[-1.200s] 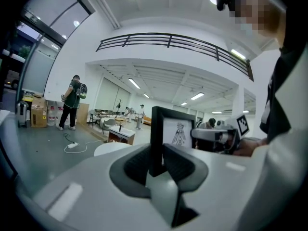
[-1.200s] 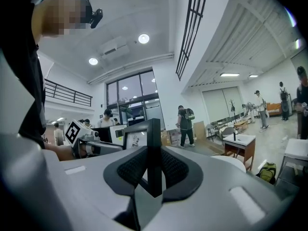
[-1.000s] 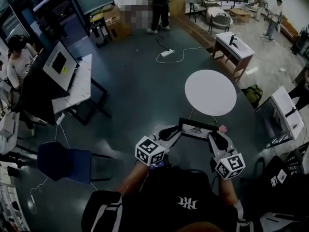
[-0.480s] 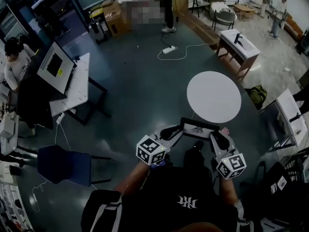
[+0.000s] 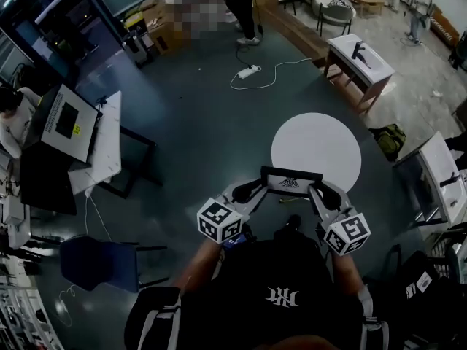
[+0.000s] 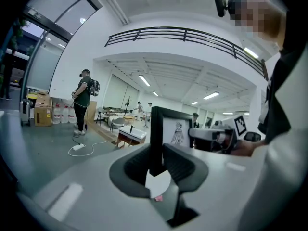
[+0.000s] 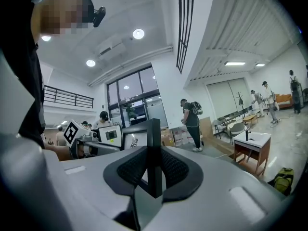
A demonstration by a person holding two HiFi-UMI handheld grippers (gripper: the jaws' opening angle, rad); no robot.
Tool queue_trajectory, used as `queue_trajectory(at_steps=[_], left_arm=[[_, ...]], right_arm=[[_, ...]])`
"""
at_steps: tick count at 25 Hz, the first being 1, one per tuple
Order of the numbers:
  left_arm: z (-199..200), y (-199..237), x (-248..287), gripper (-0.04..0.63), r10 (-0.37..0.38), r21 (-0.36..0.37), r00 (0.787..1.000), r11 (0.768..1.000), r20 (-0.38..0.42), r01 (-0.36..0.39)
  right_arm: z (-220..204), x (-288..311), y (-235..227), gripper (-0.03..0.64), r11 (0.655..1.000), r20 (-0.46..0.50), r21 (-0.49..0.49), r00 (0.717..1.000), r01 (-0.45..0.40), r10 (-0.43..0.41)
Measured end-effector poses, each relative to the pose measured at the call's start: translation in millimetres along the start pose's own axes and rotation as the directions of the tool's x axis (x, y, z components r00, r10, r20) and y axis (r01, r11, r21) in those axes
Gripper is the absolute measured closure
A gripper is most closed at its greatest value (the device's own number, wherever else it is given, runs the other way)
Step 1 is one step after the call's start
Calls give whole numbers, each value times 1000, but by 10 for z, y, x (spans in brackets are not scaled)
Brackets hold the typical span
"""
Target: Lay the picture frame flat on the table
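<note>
In the head view, the picture frame (image 5: 292,181) stands upright in the air between the 2 grippers, and its top edge lines up with the near rim of the round white table (image 5: 315,141). How high it hangs above the tabletop cannot be told. The left gripper (image 5: 252,189) clamps the frame's left side and the right gripper (image 5: 319,193) its right side. The main risk here is placement: laid down this close to the rim, part of the frame could overhang and tip to the floor. In the left gripper view, the left gripper's (image 6: 156,163) jaws are partly closed and pressed on the frame's thin black border (image 6: 156,134), with the drawing facing the camera's right. That hold is narrow, so a quick tilt could let the border slide out of the pads. In the right gripper view, the right gripper (image 7: 154,170) also pinches just 1 slim edge (image 7: 153,143), with its jaws at about half width. If the 2 hands rotate at different rates while bringing the frame flat, it may twist and work loose from 1 clamp. An early release on either side would probably leave it swinging from the other.
</note>
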State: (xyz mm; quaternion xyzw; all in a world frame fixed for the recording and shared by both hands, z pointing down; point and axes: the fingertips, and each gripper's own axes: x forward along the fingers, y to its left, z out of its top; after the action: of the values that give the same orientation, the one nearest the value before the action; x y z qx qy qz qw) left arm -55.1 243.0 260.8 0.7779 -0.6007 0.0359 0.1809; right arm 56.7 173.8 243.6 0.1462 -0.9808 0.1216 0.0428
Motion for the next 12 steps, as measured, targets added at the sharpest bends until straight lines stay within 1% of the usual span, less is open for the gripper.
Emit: queue_trajectory(at_steps=[3, 7, 10, 12], left_arm=[[242, 201, 467, 518, -1, 3, 1000, 1000, 3, 1], [313, 380, 889, 518, -7, 19, 1000, 1000, 7, 7], [486, 538, 1350, 518, -9, 21, 1000, 1000, -9, 9], [555, 643, 1570, 518, -15, 18, 1000, 1000, -26, 15]], right_arm=[[202, 243, -472, 539, 1000, 3, -5, 1000, 3, -3], [207, 408, -865, 540, 1000, 12, -5, 1000, 7, -7], [306, 590, -1322, 540, 1000, 7, 8, 1000, 9, -9], [348, 707, -1539, 540, 1000, 4, 19, 1000, 15, -15]])
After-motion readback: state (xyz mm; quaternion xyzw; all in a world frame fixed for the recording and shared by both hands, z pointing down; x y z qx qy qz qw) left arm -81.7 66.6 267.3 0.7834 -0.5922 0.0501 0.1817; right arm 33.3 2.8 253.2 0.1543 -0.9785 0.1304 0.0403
